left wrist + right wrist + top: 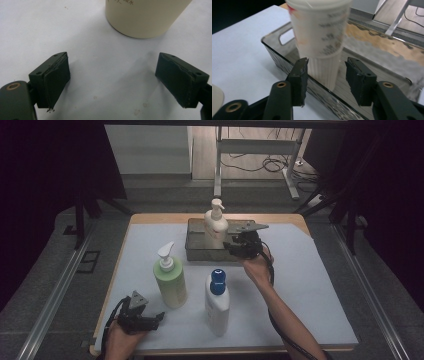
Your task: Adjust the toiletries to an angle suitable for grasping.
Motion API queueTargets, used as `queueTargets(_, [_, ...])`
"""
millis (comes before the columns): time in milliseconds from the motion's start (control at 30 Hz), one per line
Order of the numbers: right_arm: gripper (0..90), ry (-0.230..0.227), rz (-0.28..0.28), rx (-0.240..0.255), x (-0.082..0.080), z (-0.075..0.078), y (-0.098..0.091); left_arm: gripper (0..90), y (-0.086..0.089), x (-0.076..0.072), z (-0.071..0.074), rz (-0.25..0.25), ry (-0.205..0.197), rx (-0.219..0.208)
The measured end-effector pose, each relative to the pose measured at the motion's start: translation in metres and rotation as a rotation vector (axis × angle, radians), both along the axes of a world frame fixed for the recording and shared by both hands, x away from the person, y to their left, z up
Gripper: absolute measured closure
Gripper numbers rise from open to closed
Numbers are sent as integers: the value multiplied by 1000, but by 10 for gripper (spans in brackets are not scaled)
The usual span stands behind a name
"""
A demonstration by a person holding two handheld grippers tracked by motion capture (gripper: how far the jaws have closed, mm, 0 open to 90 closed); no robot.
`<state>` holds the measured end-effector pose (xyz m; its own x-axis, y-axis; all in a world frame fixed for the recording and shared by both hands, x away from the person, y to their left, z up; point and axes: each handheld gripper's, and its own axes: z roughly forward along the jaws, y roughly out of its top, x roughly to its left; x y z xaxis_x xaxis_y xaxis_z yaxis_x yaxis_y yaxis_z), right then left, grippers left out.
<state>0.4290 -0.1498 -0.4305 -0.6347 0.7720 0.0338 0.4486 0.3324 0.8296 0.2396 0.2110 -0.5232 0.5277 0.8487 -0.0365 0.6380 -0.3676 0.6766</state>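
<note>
Left tool (150, 319) sits at about 7 o'clock on the table (320, 285), jaws spread wide with nothing in them, green bottle (170, 280) just beside it. Blue-capped bottle (217, 302) stands around 6. Right tool (235, 245) is up at 12 by the metal tray (196, 249), jaws either side of the white pump bottle (216, 225) standing in the tray, small gaps showing, not pinching.

A tall green pump bottle (170, 280) with a white top stands on the white sheet (310, 285) that covers the wooden desk (165, 218). Near it stands a white bottle with a blue cap (217, 301). Behind the desk are white metal legs (291, 175) and black cables (260, 166) on the floor.
</note>
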Motion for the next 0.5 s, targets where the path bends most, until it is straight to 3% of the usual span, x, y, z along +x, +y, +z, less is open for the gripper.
queueTargets(100, [593, 18, -26, 22, 1, -1, -7, 121, 0, 0, 0, 0, 0, 0])
queueTargets(333, [689, 30, -43, 18, 6, 0, -10, 121, 0, 0, 0, 0, 0, 0])
queueTargets(500, [799, 41, -75, -34, 16, -5, -4, 121, 0, 0, 0, 0, 0, 0])
